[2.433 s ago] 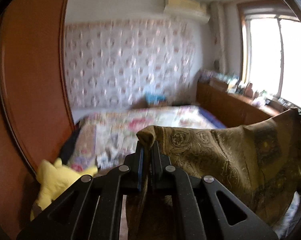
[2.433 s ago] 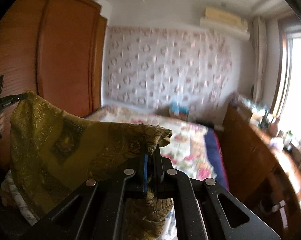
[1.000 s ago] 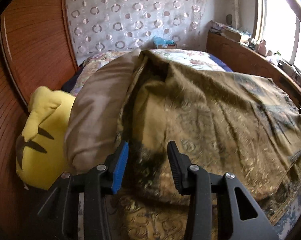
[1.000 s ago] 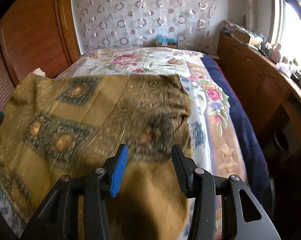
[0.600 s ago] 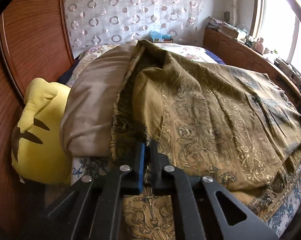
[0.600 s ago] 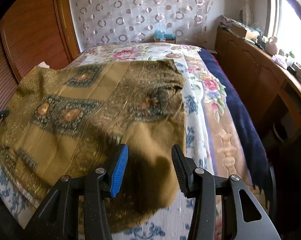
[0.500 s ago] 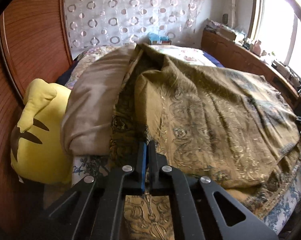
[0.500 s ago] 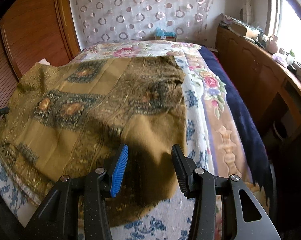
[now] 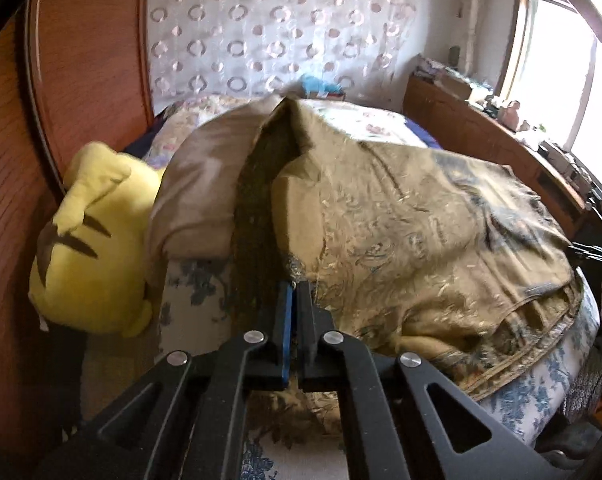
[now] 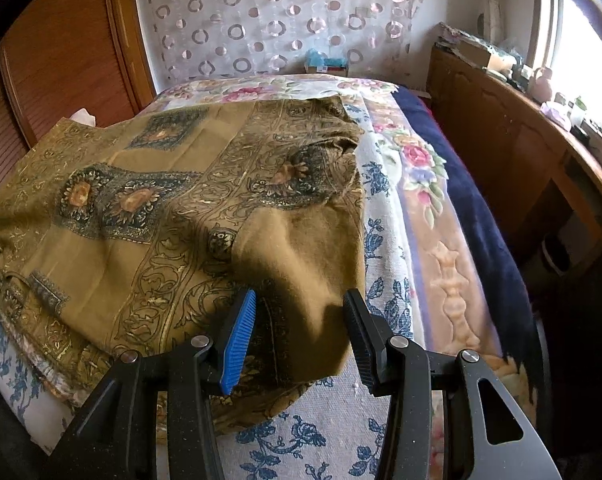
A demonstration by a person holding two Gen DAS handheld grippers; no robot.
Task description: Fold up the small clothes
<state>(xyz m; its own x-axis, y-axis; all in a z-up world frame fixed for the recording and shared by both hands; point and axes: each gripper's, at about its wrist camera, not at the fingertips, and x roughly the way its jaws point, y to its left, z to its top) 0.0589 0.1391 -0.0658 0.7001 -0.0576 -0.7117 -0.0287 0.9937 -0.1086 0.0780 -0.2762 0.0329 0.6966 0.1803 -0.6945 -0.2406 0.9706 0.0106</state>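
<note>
Clearly the left gripper (image 9: 296, 300) has its fingers pressed together on an edge of the olive patterned cloth (image 9: 421, 232), which rises from the pinch and spreads ahead and to the right over the bed (image 10: 385, 280); left of those fingers lie a tan pillow (image 9: 205, 184) and a yellow plush toy (image 9: 97, 240); the right gripper (image 10: 299, 332) stands with fingers apart, nothing clamped, the cloth's near corner lying between and just ahead of them.
</note>
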